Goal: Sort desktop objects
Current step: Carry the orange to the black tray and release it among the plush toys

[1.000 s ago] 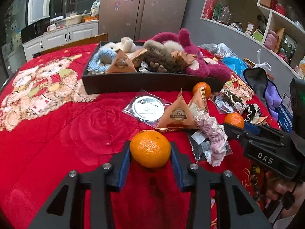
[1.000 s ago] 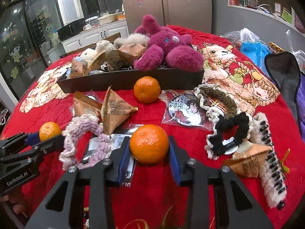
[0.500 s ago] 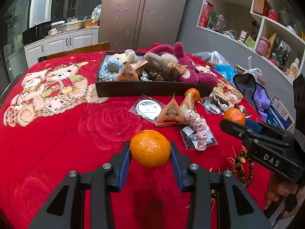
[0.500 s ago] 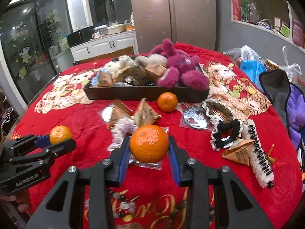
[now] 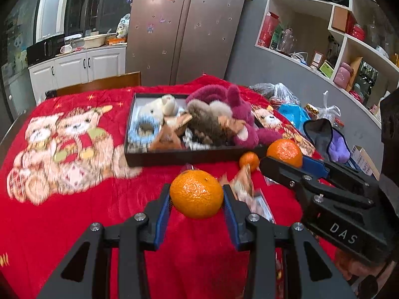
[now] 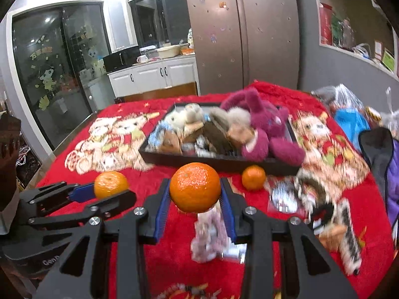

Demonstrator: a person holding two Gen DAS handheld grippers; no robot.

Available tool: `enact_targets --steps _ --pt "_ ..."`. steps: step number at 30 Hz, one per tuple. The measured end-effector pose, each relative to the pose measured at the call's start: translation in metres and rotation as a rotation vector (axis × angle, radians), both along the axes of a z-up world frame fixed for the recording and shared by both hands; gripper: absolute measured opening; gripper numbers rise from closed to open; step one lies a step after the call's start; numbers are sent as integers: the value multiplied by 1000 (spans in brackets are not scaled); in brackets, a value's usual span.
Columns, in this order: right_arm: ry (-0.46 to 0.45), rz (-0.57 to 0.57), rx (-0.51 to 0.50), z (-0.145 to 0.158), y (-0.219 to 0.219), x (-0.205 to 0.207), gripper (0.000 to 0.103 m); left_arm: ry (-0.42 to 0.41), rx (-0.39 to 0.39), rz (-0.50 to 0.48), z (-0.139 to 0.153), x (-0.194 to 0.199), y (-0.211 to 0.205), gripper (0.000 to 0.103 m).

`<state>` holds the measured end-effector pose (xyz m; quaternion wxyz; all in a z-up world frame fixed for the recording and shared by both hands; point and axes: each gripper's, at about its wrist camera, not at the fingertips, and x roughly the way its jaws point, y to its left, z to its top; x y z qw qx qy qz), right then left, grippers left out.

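My left gripper (image 5: pixel 197 200) is shut on an orange mandarin (image 5: pixel 196 193) and holds it high above the red tablecloth. My right gripper (image 6: pixel 195 194) is shut on a second mandarin (image 6: pixel 195 186), also raised. Each gripper shows in the other's view: the right gripper (image 5: pixel 286 160) with its mandarin (image 5: pixel 284 152), the left gripper (image 6: pixel 109 190) with its mandarin (image 6: pixel 111 184). A third mandarin (image 6: pixel 253 177) lies on the cloth in front of the black tray (image 6: pixel 199 160), which holds plush toys, among them a magenta one (image 6: pixel 266 127).
On the cloth (image 5: pixel 74 199) near the tray lie a pink knitted scrunchie (image 6: pixel 208 236), a round badge in plastic (image 6: pixel 281 196), a black and white scrunchie (image 6: pixel 321 206) and a hair clip (image 6: pixel 349 234). Bags (image 5: pixel 291 111) lie at the table's right edge. A fridge (image 5: pixel 184 27) stands behind.
Both grippers have lifted their mandarins well above the table and moved toward the tray. The two grippers now sit closer together. The table objects look smaller and blurred.
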<state>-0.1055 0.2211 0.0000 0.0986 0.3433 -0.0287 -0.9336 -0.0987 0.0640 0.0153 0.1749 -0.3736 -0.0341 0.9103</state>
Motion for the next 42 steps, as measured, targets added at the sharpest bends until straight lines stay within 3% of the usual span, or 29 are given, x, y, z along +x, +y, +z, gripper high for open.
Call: enact_targets --steps 9,15,21,28,42 --pt "-37 2 16 7 11 -86 39 -27 -47 -10 6 -77 15 40" --pt "-95 -1 -9 -9 23 -154 39 -45 -75 -29 -4 -132 27 40" --pt "-141 16 -10 -36 21 -201 39 -66 -91 -38 -28 -161 32 40" --pt "-198 36 -9 -64 11 -214 39 -87 -95 -52 -45 -170 34 40" --pt "-208 25 -17 -68 8 -212 39 -91 -89 -77 -47 -167 37 40"
